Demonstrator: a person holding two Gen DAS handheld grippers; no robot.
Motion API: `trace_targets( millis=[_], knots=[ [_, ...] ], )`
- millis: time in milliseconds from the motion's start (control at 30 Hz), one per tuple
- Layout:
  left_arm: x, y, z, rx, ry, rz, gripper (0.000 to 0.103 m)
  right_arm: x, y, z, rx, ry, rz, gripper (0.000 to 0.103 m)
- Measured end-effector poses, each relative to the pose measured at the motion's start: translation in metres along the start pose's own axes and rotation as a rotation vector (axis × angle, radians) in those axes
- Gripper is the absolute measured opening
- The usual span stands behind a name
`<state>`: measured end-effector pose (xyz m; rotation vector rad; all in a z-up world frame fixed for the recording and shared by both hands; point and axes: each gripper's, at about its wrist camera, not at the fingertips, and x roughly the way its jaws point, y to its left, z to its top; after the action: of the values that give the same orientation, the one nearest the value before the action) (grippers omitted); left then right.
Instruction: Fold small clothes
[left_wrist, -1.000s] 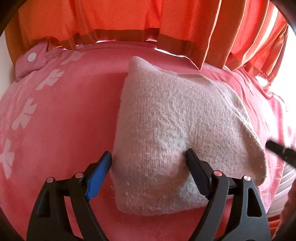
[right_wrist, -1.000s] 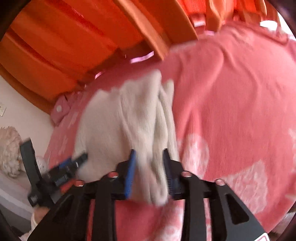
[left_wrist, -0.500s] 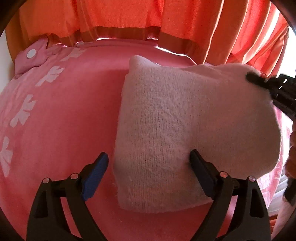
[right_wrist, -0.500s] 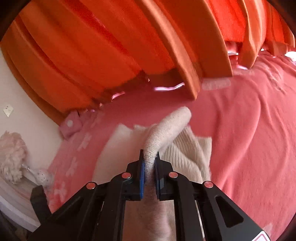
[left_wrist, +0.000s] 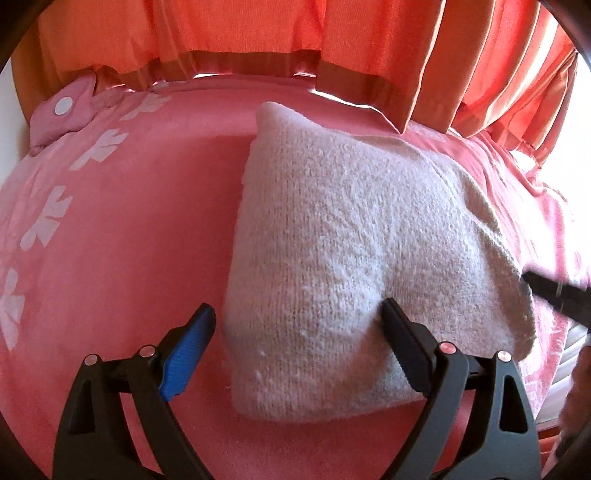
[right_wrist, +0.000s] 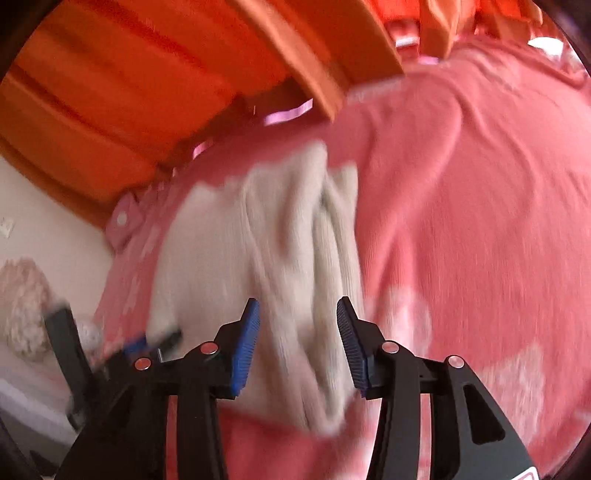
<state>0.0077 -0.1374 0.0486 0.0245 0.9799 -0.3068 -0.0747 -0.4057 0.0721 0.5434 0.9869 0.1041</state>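
A pink blanket (left_wrist: 122, 236) with white flower prints covers the whole work surface, and orange curtains (left_wrist: 229, 33) hang along its far edge, their hem resting just above the blanket. A folded cream knit garment (left_wrist: 354, 258) lies on the blanket right of centre in the left wrist view, one corner pointing toward the curtains and its near edge close to the camera; open blanket extends widely to its left.

The left gripper (left_wrist: 295, 328) is held low and level over the near end of the garment with its fingers spread wide. The blue-padded finger (left_wrist: 184, 354) sits over bare blanket just beside the garment's left edge, while the black finger (left_wrist: 402, 339) presses into the knit surface; nothing is pinched between them.

In the right wrist view, which is motion-blurred, the right gripper (right_wrist: 297, 343) points along the garment (right_wrist: 266, 258) from its right-hand end. Its two blue pads stand apart, straddling the bunched near edge of the fabric without closing on it. Its tip also appears at the garment's right edge in the left wrist view (left_wrist: 554, 291). Bare blanket (right_wrist: 461, 221) lies to the right of the garment, well clear of the curtains (right_wrist: 147, 74).

A small pink pillow (left_wrist: 62, 110) with white dots rests at the blanket's far left corner.
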Motion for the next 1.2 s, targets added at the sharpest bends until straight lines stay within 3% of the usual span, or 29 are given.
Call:
trace_targets(
  millis=[33, 67, 133, 267, 333, 400, 500, 600, 667, 733, 1000, 1067, 1200],
  knots=[
    [0.000, 0.000, 0.000, -0.003, 0.000, 0.001, 0.088, 0.006, -0.002, -0.009, -0.008, 0.022, -0.016, 0.042],
    [0.000, 0.000, -0.001, -0.004, 0.001, 0.003, 0.088, 0.015, -0.003, -0.014, -0.011, 0.050, -0.028, 0.025],
    [-0.002, -0.001, -0.001, -0.001, 0.007, 0.009, 0.088, 0.014, 0.001, -0.018, 0.000, 0.034, -0.023, 0.016],
    [-0.010, -0.003, -0.003, 0.031, -0.001, 0.029, 0.088, -0.031, 0.026, -0.017, -0.050, -0.113, 0.036, 0.014],
    [-0.008, -0.002, -0.005, 0.029, 0.001, 0.027, 0.089, -0.023, 0.022, -0.017, -0.049, -0.094, 0.009, 0.013],
    [-0.003, -0.001, -0.007, 0.016, 0.018, 0.018, 0.089, 0.020, 0.006, -0.020, -0.058, 0.028, -0.115, 0.014],
    [-0.001, -0.002, -0.009, 0.013, 0.030, 0.010, 0.089, 0.020, 0.002, -0.023, -0.026, 0.018, -0.078, 0.017],
    [-0.008, 0.001, -0.006, 0.002, 0.028, -0.033, 0.088, 0.000, 0.008, -0.016, -0.002, -0.028, -0.071, 0.032],
    [-0.012, 0.006, -0.002, -0.030, 0.019, -0.103, 0.090, -0.011, 0.010, -0.011, 0.005, -0.076, -0.089, 0.059],
    [-0.010, 0.015, 0.004, -0.069, 0.026, -0.169, 0.094, -0.016, 0.010, -0.006, 0.005, -0.120, -0.085, 0.070],
    [0.033, 0.045, 0.018, -0.221, 0.131, -0.315, 0.098, 0.043, 0.002, 0.016, 0.030, 0.031, -0.023, 0.073],
    [0.044, 0.047, 0.018, -0.251, 0.152, -0.364, 0.098, 0.056, 0.002, 0.018, 0.042, 0.049, 0.007, 0.079],
    [0.055, 0.044, 0.020, -0.254, 0.130, -0.401, 0.098, 0.072, -0.002, 0.024, 0.090, 0.069, 0.083, 0.082]
  ],
)
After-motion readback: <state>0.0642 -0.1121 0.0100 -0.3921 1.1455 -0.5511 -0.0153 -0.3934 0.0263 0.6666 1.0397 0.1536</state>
